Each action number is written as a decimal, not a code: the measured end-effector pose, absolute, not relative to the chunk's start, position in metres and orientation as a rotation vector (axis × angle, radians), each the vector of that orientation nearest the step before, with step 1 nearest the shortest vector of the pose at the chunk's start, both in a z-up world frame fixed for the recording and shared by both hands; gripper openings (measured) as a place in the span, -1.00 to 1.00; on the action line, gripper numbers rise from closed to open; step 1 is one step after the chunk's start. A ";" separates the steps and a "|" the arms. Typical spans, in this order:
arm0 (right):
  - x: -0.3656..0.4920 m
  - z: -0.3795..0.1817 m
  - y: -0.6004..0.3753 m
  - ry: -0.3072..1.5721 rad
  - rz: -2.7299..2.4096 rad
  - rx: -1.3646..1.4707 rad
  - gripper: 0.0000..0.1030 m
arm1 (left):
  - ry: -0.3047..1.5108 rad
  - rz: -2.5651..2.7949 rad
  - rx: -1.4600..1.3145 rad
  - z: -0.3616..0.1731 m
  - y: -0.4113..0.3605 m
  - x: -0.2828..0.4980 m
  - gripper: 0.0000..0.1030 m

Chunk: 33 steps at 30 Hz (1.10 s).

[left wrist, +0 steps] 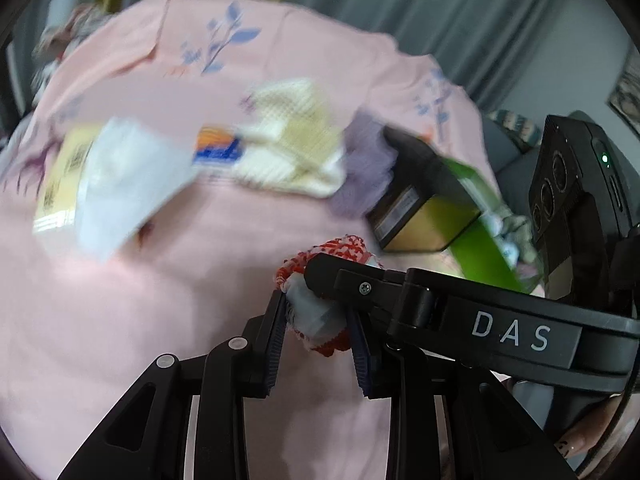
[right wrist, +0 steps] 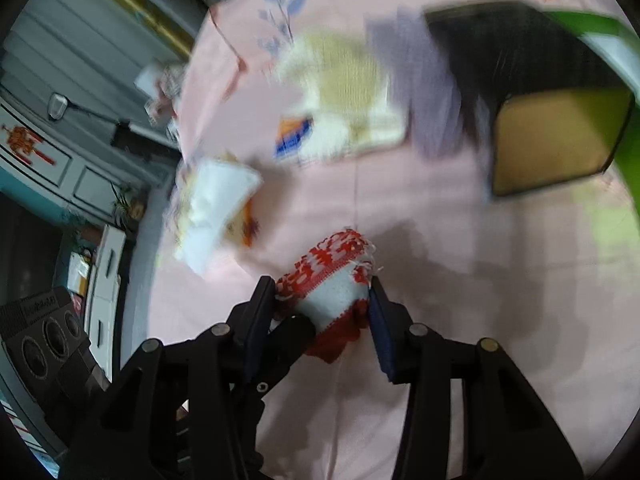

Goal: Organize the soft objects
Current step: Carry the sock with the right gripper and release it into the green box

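A red-and-white patterned cloth (left wrist: 320,312) (right wrist: 332,292) is bunched between both grippers above the pink sheet (left wrist: 140,320). My left gripper (left wrist: 320,336) is shut on one part of it. My right gripper (right wrist: 324,320) is shut on it too; its black finger (left wrist: 360,280) crosses the left wrist view. A cream knitted cloth (left wrist: 292,140) (right wrist: 344,92) and a purple cloth (left wrist: 364,168) (right wrist: 428,92) lie further back on the sheet, both blurred.
A black box with a yellow end face (left wrist: 420,200) (right wrist: 552,120) and a green strip (left wrist: 484,216) lie at the right. A white bag over a yellow card (left wrist: 120,184) (right wrist: 216,208) lies at the left. Grey curtains (left wrist: 440,8) hang behind; cabinets (right wrist: 60,160) stand beside the bed.
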State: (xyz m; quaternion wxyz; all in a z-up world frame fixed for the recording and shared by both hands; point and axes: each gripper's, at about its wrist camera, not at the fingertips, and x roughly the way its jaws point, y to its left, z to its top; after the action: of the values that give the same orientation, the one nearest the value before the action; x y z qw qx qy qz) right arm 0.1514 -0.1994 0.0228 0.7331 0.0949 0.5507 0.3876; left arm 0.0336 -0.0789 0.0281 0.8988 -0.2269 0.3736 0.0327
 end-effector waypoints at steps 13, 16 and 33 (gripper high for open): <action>0.239 0.147 -0.308 0.830 0.628 0.324 -0.13 | 0.550 -0.150 -0.238 0.147 -0.173 0.144 -0.42; 0.259 0.146 -0.339 0.793 0.572 0.359 -0.13 | 0.541 -0.209 -0.210 0.149 -0.199 0.173 -0.42; 0.316 0.045 -0.432 0.925 0.278 0.634 -0.21 | 0.779 -0.358 -0.197 0.062 -0.290 0.272 -0.42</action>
State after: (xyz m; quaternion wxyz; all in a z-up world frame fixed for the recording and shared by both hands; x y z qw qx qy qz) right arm 0.3160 -0.4321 0.0450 0.8378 0.2996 0.4370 0.1315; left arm 0.2723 -0.2900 0.0622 0.9049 -0.0952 0.3771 -0.1731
